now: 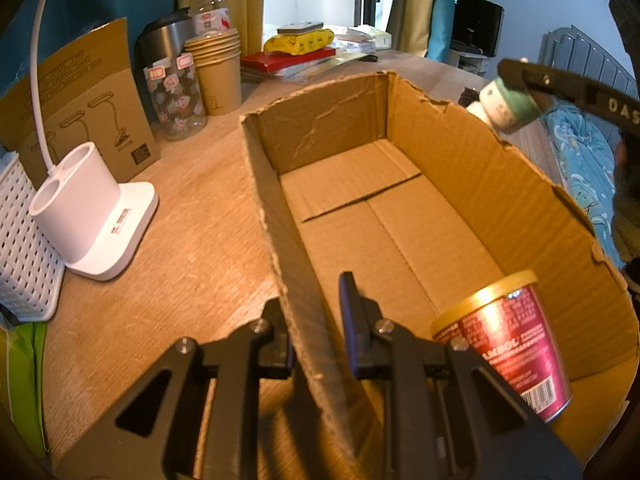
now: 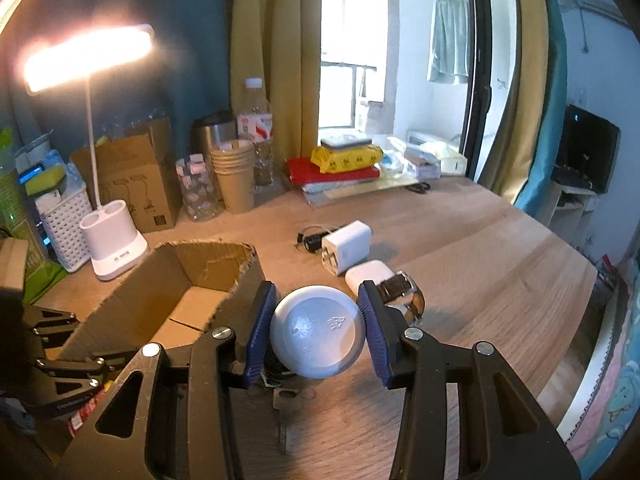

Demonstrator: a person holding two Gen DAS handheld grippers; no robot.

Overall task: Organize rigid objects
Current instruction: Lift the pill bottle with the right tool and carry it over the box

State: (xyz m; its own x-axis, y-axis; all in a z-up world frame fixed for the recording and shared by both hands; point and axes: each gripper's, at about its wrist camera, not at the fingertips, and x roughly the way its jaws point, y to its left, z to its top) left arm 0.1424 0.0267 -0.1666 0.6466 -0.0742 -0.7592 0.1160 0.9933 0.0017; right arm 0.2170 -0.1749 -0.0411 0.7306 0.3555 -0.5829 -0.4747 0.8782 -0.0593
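An open cardboard box [image 1: 400, 208] stands on the wooden desk; it also shows in the right wrist view [image 2: 176, 292]. My left gripper [image 1: 316, 320] is shut on the box's left wall, one finger outside, one inside. A red can with a gold lid [image 1: 508, 340] lies in the box's near right corner. My right gripper [image 2: 318, 330] is shut on a white round-bottomed bottle [image 2: 318, 330], held above the desk just right of the box. From the left wrist view that bottle [image 1: 508, 106] has a green band and hangs beyond the box's far right wall.
A white charger [image 2: 346, 246], a white case [image 2: 368, 274], a watch [image 2: 400, 286] and a black cable [image 2: 312, 240] lie on the desk right of the box. A white lamp base [image 1: 96, 216], white basket [image 1: 24, 240], paper cups [image 1: 218, 76] and bottles stand left and behind. Keys [image 2: 286, 400] lie under the right gripper.
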